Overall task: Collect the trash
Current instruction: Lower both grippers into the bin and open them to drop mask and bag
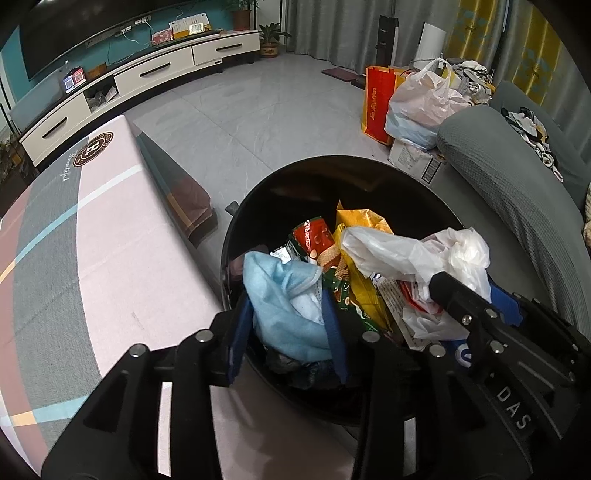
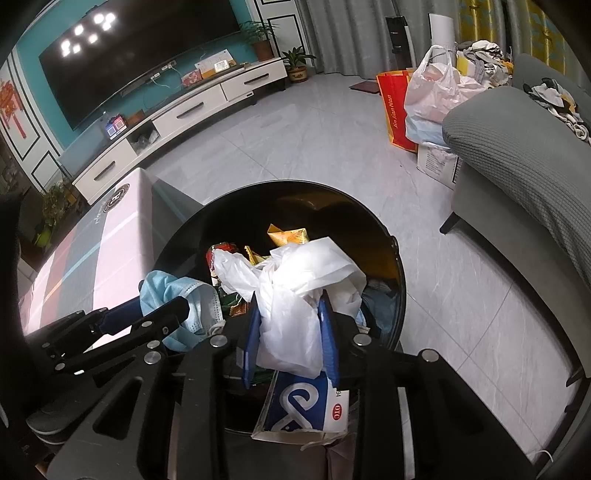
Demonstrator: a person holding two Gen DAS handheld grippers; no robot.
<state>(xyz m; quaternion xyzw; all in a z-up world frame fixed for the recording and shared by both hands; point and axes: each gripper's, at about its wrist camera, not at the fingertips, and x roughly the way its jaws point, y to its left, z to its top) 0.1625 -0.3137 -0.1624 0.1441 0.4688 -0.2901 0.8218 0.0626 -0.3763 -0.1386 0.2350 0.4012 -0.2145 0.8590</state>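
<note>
Both grippers angled down over black bin point(image 1: 236, 236): left gripper point(image 1: 288, 328) jaws loosely flank crumpled blue mask point(image 1: 280, 295), right gripper point(image 2: 291, 336) pinches white bag point(image 2: 291, 314), bunched upright

I see a living room with a pale grey tiled floor point(image 2: 295, 122). Along the teal wall point(image 2: 33, 74) hangs a large dark television point(image 2: 140, 48) that reflects ceiling lights, above a long white TV cabinet point(image 2: 207, 101) with dark handles. Potted plants point(image 2: 295, 64) stand near grey curtains point(image 2: 340, 33). A grey sofa point(image 2: 517, 155) sits on my right, and a table with a pink-and-grey cloth point(image 1: 92, 229) on my left.
</note>
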